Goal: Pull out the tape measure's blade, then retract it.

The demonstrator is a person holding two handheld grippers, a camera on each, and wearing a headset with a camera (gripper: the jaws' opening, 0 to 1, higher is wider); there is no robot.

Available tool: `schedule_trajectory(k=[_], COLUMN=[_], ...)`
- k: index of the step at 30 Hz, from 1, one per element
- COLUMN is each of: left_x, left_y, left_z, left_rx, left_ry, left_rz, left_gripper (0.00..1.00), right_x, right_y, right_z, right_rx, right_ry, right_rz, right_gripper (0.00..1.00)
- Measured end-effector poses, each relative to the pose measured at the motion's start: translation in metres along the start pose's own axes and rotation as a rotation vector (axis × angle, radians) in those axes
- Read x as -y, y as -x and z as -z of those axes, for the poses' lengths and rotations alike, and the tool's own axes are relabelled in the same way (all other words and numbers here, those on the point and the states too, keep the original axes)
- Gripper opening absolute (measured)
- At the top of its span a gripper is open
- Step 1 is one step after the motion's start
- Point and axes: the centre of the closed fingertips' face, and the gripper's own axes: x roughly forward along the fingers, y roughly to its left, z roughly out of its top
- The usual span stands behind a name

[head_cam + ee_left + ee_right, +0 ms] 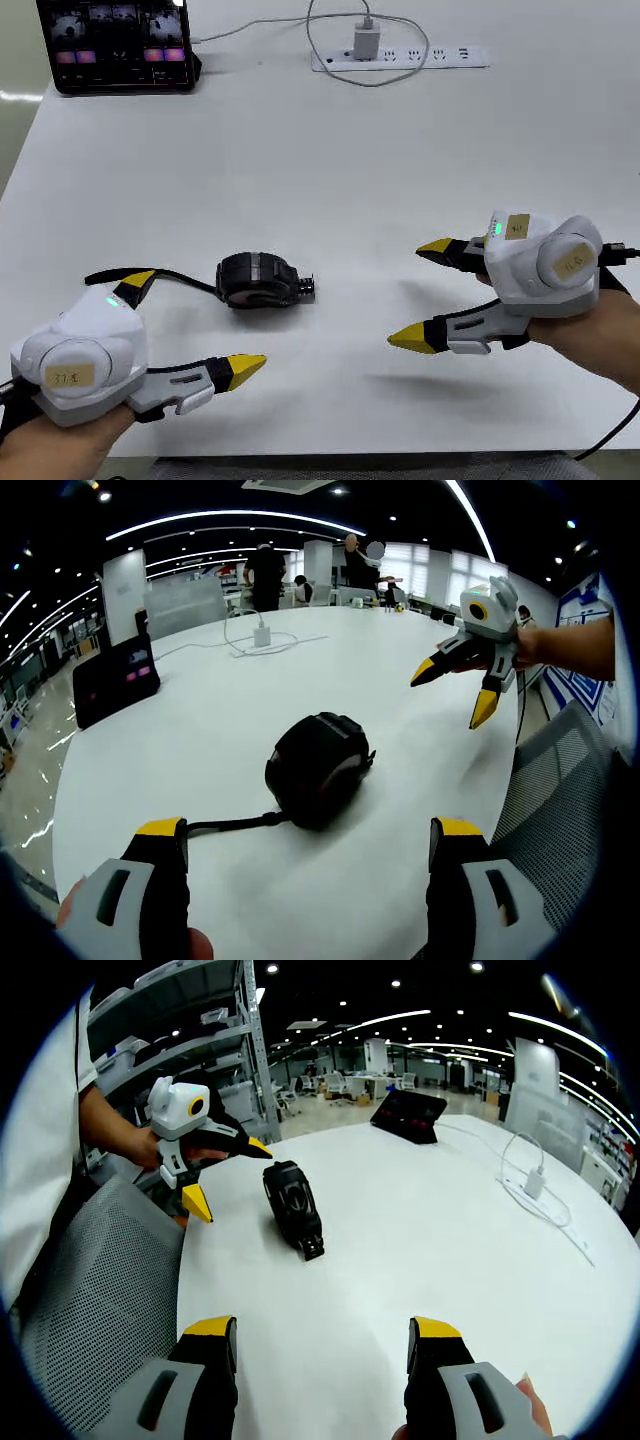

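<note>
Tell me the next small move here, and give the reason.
Probably ease the left tongs forward and close them on the black round tape measure: it lies untouched on the white table just ahead of their open jaws, blade tip toward the open right tongs, which could then pull.

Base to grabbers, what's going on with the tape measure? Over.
Left gripper open, near the tape measure. Right gripper open, farther off. Tape measure free on table, wound in. Nothing blocking.
</note>
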Motion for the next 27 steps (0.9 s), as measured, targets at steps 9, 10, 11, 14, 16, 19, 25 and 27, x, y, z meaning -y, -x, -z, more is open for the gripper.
schedule_trajectory(k=[9, 10, 11, 14, 16, 19, 25, 27], left_x=[0.005, 0.006, 0.008, 0.011, 0.011, 0.012, 0.014, 0.015], left_y=[0.009, 0.009, 0.010, 0.012, 0.014, 0.017, 0.022, 0.024], left_z=[-0.001, -0.001, -0.001, -0.001, -0.001, 0.000, 0.001, 0.001], left_rx=[0.008, 0.006, 0.006, 0.005, 0.006, 0.007, 0.001, 0.003], left_ry=[-0.015, -0.019, -0.023, -0.035, -0.036, -0.040, -0.051, -0.053], left_rz=[0.035, 0.039, 0.043, 0.056, 0.059, 0.069, 0.085, 0.089], left_gripper=[0.99, 0.99, 0.99, 0.99, 0.99, 0.99, 0.99, 0.99], right_x=[-0.003, -0.004, -0.004, -0.006, -0.005, -0.007, -0.010, -0.010], right_y=[0.009, 0.010, 0.010, 0.013, 0.015, 0.018, 0.024, 0.027], right_z=[0.005, 0.005, 0.006, 0.008, 0.010, 0.012, 0.019, 0.020], right_rx=[0.008, 0.010, 0.011, 0.009, 0.012, 0.023, 0.016, 0.019], right_ry=[-0.011, -0.019, -0.021, -0.013, -0.013, -0.028, -0.024, -0.026], right_rz=[0.023, 0.021, 0.021, 0.030, 0.035, 0.027, 0.034, 0.040], right_gripper=[0.73, 0.73, 0.73, 0.74, 0.76, 0.80, 0.83, 0.84])
